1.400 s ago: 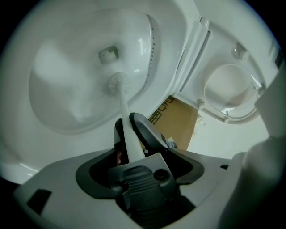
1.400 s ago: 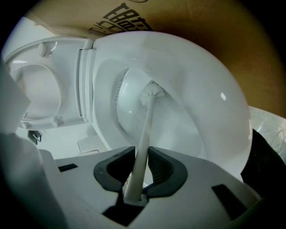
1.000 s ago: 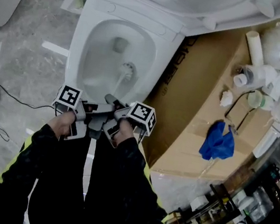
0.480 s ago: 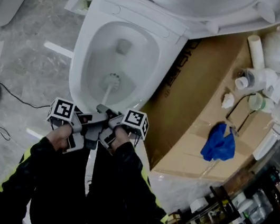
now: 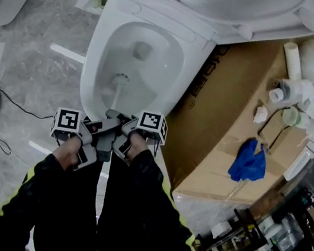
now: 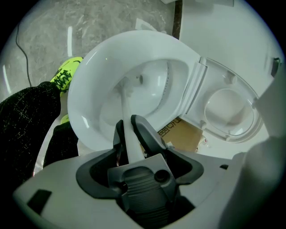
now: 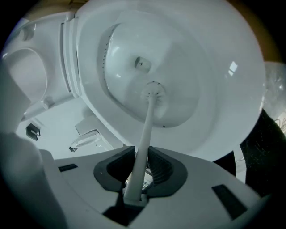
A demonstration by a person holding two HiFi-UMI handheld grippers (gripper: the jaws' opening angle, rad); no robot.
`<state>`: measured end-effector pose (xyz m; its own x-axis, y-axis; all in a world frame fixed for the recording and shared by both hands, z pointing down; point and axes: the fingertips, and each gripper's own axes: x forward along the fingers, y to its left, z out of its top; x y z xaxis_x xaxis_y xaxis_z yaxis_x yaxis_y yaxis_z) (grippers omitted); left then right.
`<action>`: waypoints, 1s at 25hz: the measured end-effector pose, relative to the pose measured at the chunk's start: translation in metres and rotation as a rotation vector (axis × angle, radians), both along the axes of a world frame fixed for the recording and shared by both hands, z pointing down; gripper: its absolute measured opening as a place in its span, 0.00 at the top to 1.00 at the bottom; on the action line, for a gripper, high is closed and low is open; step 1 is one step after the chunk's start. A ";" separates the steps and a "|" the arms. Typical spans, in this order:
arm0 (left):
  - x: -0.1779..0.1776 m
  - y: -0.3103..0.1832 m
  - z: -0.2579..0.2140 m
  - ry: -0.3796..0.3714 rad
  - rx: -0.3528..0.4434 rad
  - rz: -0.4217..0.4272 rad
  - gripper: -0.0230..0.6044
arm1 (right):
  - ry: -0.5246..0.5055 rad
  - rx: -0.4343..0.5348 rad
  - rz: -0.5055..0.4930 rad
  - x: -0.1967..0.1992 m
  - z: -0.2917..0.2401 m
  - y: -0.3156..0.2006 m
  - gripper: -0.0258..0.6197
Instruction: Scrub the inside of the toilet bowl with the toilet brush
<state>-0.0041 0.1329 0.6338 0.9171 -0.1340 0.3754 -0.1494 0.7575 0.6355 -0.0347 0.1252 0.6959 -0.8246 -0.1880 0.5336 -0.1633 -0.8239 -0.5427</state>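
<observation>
Both are clamping down on the one toilet brush (image 7: 146, 127): left gripper (image 6: 128, 130) and right gripper (image 7: 141, 160) are squeezing the shaft side by side, probably for steadier leverage. The brush head (image 5: 120, 78) is sitting inside the single toilet bowl (image 5: 95, 57), about 7 o'clock from the drain (image 5: 141, 50). Two grippers, one brush, one bowl.

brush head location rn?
In the head view the brush head is down inside the toilet bowl, left of centre, on the person's side of the drain hole.
</observation>
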 end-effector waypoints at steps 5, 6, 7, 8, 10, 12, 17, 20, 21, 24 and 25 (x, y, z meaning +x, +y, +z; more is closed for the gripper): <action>-0.005 -0.014 0.006 -0.010 0.025 -0.033 0.40 | -0.007 0.019 -0.031 -0.006 0.005 -0.014 0.82; -0.006 -0.016 0.007 -0.012 0.030 -0.035 0.40 | -0.007 0.022 -0.035 -0.006 0.006 -0.016 0.82; -0.006 -0.019 0.009 -0.013 0.035 -0.039 0.40 | -0.006 0.027 -0.040 -0.006 0.007 -0.019 0.82; -0.006 -0.021 0.010 -0.013 0.040 -0.043 0.40 | -0.006 0.031 -0.044 -0.006 0.007 -0.022 0.82; -0.006 -0.026 0.013 -0.013 0.049 -0.053 0.40 | -0.004 0.041 -0.052 -0.006 0.009 -0.028 0.82; -0.007 -0.031 0.016 -0.013 0.057 -0.060 0.40 | -0.004 0.049 -0.058 -0.006 0.013 -0.033 0.82; -0.005 -0.050 0.021 -0.005 0.084 -0.069 0.40 | 0.004 0.085 -0.068 -0.004 0.018 -0.053 0.82; -0.005 -0.060 0.025 -0.004 0.105 -0.061 0.40 | 0.006 0.106 -0.061 -0.004 0.021 -0.065 0.82; -0.005 -0.064 0.026 -0.004 0.113 -0.057 0.40 | 0.007 0.112 -0.058 -0.004 0.022 -0.069 0.82; -0.003 -0.076 0.026 0.000 0.135 -0.062 0.40 | 0.010 0.133 -0.061 -0.003 0.022 -0.082 0.82; -0.003 -0.080 0.026 0.003 0.141 -0.067 0.40 | 0.011 0.141 -0.064 -0.002 0.022 -0.087 0.82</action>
